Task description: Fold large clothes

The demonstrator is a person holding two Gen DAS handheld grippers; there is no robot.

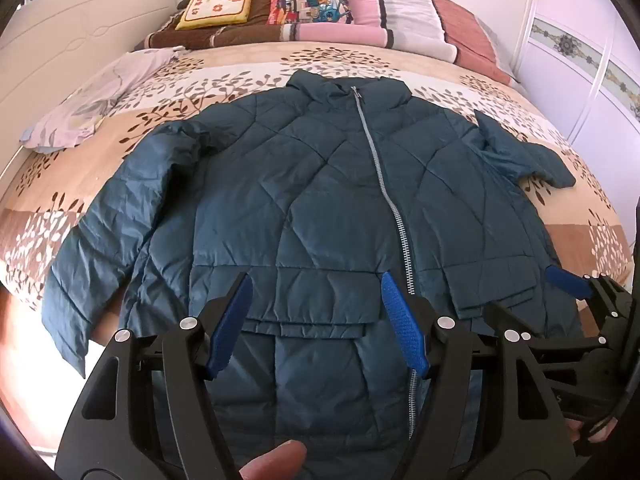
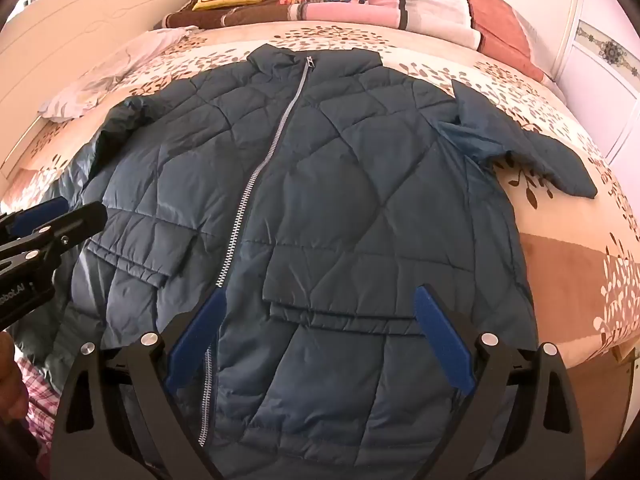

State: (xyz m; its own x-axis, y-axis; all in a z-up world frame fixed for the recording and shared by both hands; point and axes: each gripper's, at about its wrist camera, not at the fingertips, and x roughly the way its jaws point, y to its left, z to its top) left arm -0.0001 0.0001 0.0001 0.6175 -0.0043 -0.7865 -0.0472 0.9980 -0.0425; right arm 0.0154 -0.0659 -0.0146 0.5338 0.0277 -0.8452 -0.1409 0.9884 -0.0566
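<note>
A dark teal quilted jacket (image 1: 312, 208) lies front up and zipped on the bed, collar at the far end, both sleeves spread out; it fills the right wrist view too (image 2: 344, 200). My left gripper (image 1: 316, 284) is open and empty, hovering over the jacket's lower left pocket. My right gripper (image 2: 320, 296) is open and empty above the lower right pocket flap. The right gripper shows at the right edge of the left wrist view (image 1: 576, 284); the left gripper shows at the left edge of the right wrist view (image 2: 52, 216).
The bed (image 1: 256, 68) has a beige leaf-print cover. A pale crumpled cloth (image 1: 92, 104) lies at the far left. Cushions and folded blankets (image 1: 320, 12) line the far end. A white headboard (image 1: 72, 36) stands left, a wardrobe (image 1: 580, 64) right.
</note>
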